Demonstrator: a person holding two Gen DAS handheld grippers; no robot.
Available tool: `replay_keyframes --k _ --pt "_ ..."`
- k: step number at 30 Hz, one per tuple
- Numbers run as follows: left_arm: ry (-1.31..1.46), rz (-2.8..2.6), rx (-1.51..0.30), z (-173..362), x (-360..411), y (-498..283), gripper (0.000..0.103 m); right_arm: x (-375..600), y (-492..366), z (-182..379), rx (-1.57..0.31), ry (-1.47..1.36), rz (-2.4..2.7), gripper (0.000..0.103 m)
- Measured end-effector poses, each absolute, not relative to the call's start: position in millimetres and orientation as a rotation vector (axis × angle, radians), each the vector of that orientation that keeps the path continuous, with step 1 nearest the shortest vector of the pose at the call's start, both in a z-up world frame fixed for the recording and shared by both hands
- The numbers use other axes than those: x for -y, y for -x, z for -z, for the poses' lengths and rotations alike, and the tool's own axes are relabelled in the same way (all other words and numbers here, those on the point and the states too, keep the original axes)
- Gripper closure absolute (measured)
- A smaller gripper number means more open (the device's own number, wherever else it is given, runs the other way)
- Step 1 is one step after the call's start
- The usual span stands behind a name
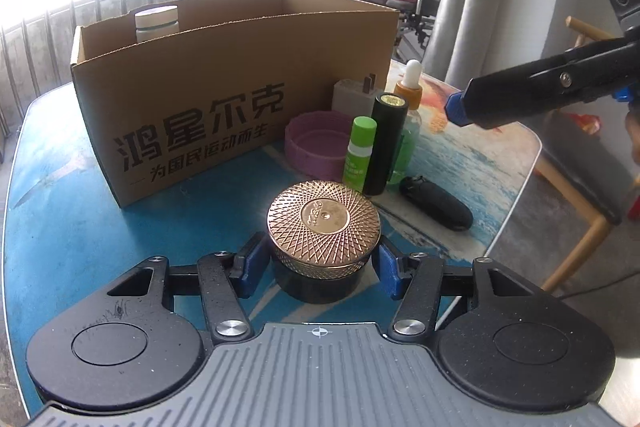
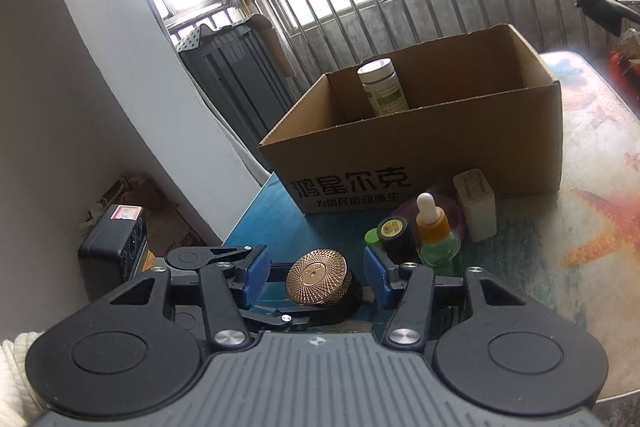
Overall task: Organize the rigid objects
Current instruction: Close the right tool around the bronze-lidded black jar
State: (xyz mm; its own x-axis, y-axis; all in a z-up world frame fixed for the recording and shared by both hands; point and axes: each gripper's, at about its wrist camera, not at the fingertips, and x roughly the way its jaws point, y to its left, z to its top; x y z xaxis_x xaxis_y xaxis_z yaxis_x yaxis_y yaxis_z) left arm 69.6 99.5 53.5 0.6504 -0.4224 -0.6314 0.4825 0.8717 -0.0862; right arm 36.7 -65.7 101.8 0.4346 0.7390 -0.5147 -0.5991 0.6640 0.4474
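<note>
Gold-lidded jar (image 1: 323, 227) sits right in front of my left gripper (image 1: 318, 267), on the blue part of the counter (image 1: 60, 227), between the blue fingers (image 1: 250, 267). Fingers are about half open and bracket the jar's dark base on both sides; left pad looks touching or nearly so, right pad shows a thin gap, so I can't call it a firm grip yet.

Handling call: jar looks rigid, squat, probably glass with a metal lid, so fairly heavy for its size and breakable if dropped. Lid edge is knurled, decent friction. I'd clamp on the lid rim or just under it, not the smooth dark base, which may slip.

Right gripper (image 2: 316, 281) hangs over the same area, fingers about half open with nothing in them; the jar appears between them in its view but lies lower, beyond the tips.

Cardboard box (image 1: 240, 99) stands behind the jar, open top, one white bottle (image 2: 382, 87) already inside. Beside the box: purple dish (image 1: 316, 147), green tube (image 1: 360, 155), black cylinder (image 1: 386, 143), dropper bottle (image 1: 410, 87), white charger (image 1: 352, 95), black oval case (image 1: 436, 203).
</note>
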Motion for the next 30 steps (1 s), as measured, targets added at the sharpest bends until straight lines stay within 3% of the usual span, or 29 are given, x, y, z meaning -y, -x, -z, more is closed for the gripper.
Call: replay_keyframes --k 7,14,24,30 --pt "-0.085 0.531 -0.684 -52 -120 -37 0.047 32 -21 -85 -0.828 -0.122 -0.925 0.048" --pt "-0.075 0.525 -0.638 -53 -128 -25 0.029 11 -10 -74 -0.853 -0.041 -0.952 0.048" --pt "-0.109 0.544 -0.638 -43 -113 -31 0.03 -26 -18 -55 -0.916 0.124 -0.993 0.04" --pt "-0.162 0.514 -0.631 -43 -110 -29 0.044 -26 -18 -52 -0.926 0.121 -0.974 0.043"
